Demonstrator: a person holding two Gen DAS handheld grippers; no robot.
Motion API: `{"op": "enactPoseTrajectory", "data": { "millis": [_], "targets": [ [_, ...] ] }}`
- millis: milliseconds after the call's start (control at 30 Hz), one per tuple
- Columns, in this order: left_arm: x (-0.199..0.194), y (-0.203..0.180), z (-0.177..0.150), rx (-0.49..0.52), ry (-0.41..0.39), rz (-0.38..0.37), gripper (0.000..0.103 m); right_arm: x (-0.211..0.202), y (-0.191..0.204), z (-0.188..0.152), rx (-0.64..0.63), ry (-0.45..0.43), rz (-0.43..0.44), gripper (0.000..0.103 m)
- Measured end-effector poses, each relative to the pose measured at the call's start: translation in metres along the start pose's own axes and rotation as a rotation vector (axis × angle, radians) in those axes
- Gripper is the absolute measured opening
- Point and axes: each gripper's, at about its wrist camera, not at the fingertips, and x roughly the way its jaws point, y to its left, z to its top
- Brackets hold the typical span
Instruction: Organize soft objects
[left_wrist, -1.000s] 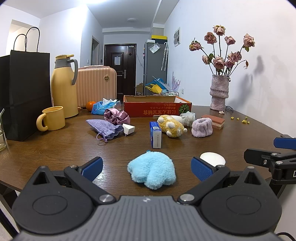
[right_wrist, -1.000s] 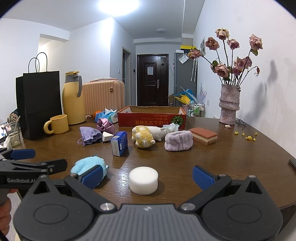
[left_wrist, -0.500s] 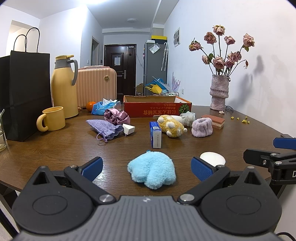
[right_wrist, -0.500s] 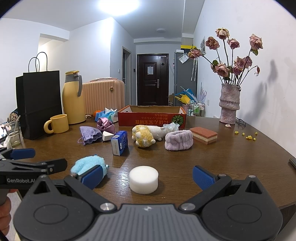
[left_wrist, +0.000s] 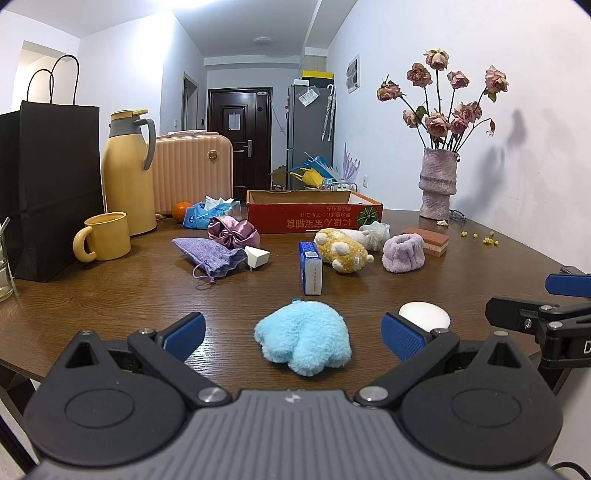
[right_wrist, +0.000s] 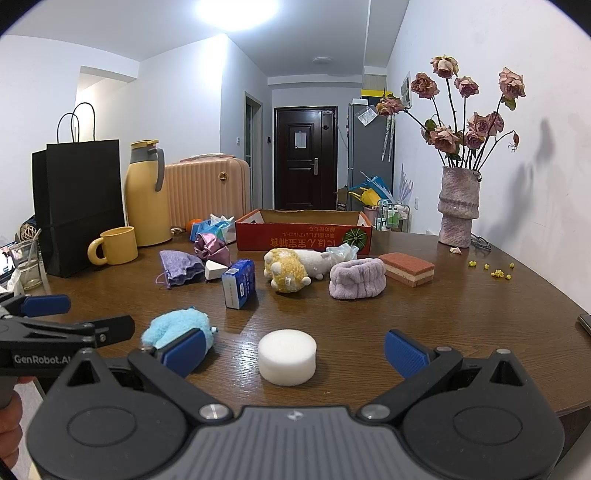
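A fluffy light-blue plush (left_wrist: 304, 341) lies on the brown table just ahead of my open left gripper (left_wrist: 293, 334), between its fingers. A white round sponge (right_wrist: 287, 356) lies between the fingers of my open right gripper (right_wrist: 295, 350). Farther back are a yellow and white plush toy (right_wrist: 291, 267), a lilac fluffy band (right_wrist: 356, 282), a purple drawstring pouch (left_wrist: 214, 258), a pink satin scrunchie (left_wrist: 232, 230) and a layered sponge block (right_wrist: 406, 267). An open red cardboard box (left_wrist: 314, 216) stands behind them.
A small blue and white carton (left_wrist: 310, 267) stands mid-table. A black paper bag (left_wrist: 48, 181), yellow thermos (left_wrist: 129, 173) and yellow mug (left_wrist: 105, 236) are at the left. A vase of dried roses (left_wrist: 437, 182) stands back right. A tissue pack (left_wrist: 207, 212) and orange (left_wrist: 181, 209) lie behind.
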Motion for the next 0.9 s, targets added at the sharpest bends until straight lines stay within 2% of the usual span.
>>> {"op": "enactPoseTrajectory", "data": {
  "millis": [767, 900],
  "targets": [
    [0.0, 0.0, 0.0, 0.001, 0.0, 0.0, 0.103, 0.002, 0.001, 0.002, -0.001, 0.008, 0.001, 0.103],
    [0.0, 0.001, 0.001, 0.002, 0.001, -0.002, 0.103, 0.005, 0.002, -0.008, -0.001, 0.017, 0.001, 0.103]
  ]
}}
